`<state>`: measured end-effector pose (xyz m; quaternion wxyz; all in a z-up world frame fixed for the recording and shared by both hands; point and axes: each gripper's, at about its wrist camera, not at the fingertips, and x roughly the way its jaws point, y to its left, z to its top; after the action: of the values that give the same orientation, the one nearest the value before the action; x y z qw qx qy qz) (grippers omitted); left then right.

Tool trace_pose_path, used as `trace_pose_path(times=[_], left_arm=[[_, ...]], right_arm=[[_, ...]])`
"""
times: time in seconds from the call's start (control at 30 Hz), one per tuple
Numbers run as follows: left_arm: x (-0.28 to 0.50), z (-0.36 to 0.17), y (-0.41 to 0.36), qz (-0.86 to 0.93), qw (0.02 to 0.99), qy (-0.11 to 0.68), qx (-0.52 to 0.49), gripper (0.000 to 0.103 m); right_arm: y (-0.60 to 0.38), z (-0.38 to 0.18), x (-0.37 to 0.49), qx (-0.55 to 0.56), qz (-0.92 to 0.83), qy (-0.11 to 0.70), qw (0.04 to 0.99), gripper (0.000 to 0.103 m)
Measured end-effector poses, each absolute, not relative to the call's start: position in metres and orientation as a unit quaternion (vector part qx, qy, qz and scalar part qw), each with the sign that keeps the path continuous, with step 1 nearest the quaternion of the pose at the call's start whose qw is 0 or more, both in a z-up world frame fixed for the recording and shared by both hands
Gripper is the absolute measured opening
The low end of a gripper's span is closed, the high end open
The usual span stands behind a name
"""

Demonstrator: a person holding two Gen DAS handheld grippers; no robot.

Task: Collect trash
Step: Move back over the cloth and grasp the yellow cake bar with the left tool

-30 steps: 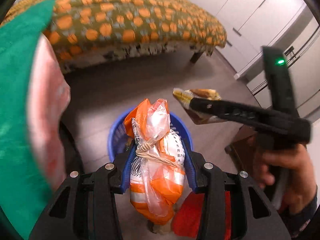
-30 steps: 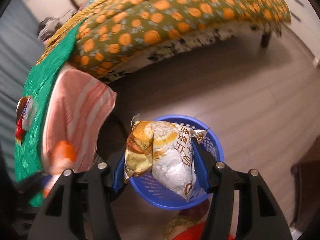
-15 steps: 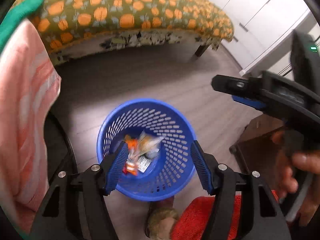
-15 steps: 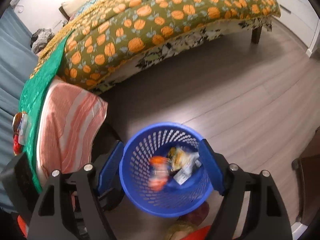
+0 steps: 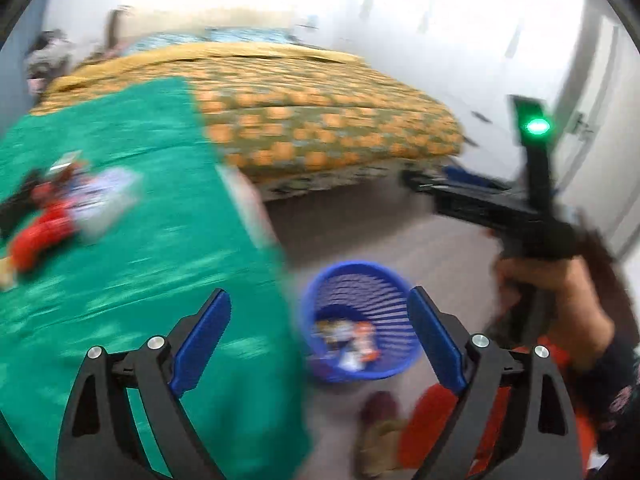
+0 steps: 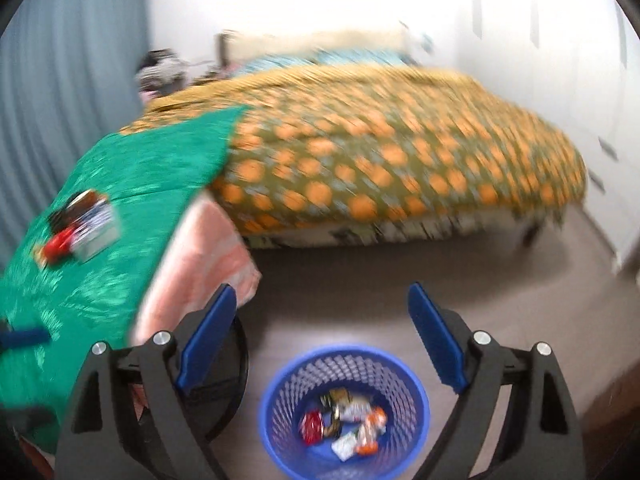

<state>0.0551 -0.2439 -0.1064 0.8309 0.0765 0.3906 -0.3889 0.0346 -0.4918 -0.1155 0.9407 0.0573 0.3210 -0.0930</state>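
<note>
Both the left gripper [image 5: 316, 336] and right gripper [image 6: 320, 336] gape wide, holding nothing. Wrappers sit in the blue basket [image 6: 276, 396]. I'd swing left toward the leftover trash pile [image 6: 80, 228] on the green worktop [image 6: 120, 184], approaching low.

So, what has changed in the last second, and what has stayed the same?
Both grippers let go: the left gripper dropped its orange-and-white bag, the right gripper its snack bag, and the wrappers now lie in the blue basket. Both have opened and swung up toward the green cloth. The basket stayed on the floor, and more litter still lies on the cloth.
</note>
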Motion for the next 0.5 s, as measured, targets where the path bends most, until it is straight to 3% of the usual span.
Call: trace_pose_path(times=[0.2, 0.5], left_arm=[[0.088, -0.12, -0.14, -0.27, 0.87, 0.404, 0.076, 0.09], [0.148, -0.131, -0.017, -0.122, 0.892, 0.435, -0.006, 0.094]], right_arm=[[-0.399, -0.119, 0.063, 0.006, 0.018, 0.338, 0.941, 0.086], [-0.256, -0.132, 0.102, -0.022, 0.142, 0.368, 0.919, 0.09]])
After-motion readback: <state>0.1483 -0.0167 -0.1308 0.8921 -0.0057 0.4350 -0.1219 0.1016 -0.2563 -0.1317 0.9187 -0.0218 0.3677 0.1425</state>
